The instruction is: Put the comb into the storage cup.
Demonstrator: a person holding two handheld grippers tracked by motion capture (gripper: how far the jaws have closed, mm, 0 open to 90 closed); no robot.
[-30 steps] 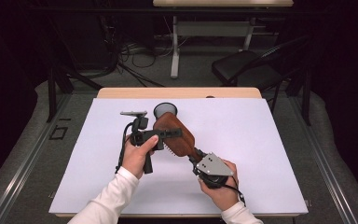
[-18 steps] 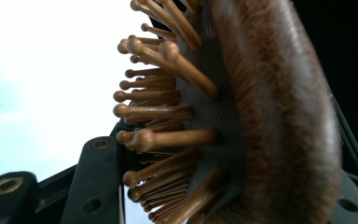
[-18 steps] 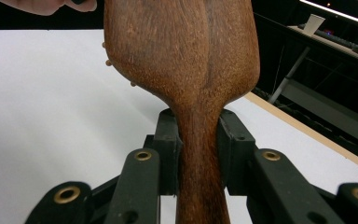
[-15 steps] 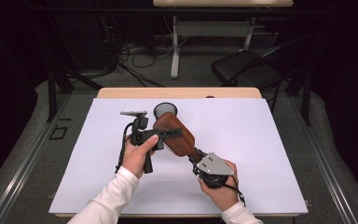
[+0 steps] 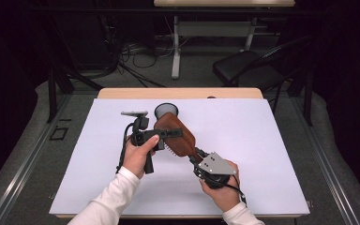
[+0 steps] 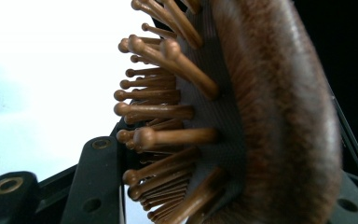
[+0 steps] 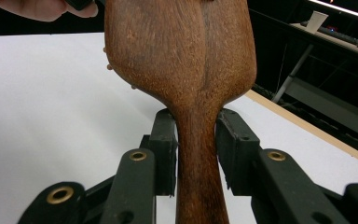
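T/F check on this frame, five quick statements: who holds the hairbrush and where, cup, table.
1. The right gripper clamps the wooden hairbrush by its handle. True.
2. The left gripper is closed across the brush head. True: one jaw sits on the bristle side, the other against the back.
3. The bristles are white plastic. False: they are brown pegs with rounded tips.
4. A cup stands on the table just beyond the brush. True.
5. The brush lies flat on the table, untouched. False: both grippers hold it above the white surface.
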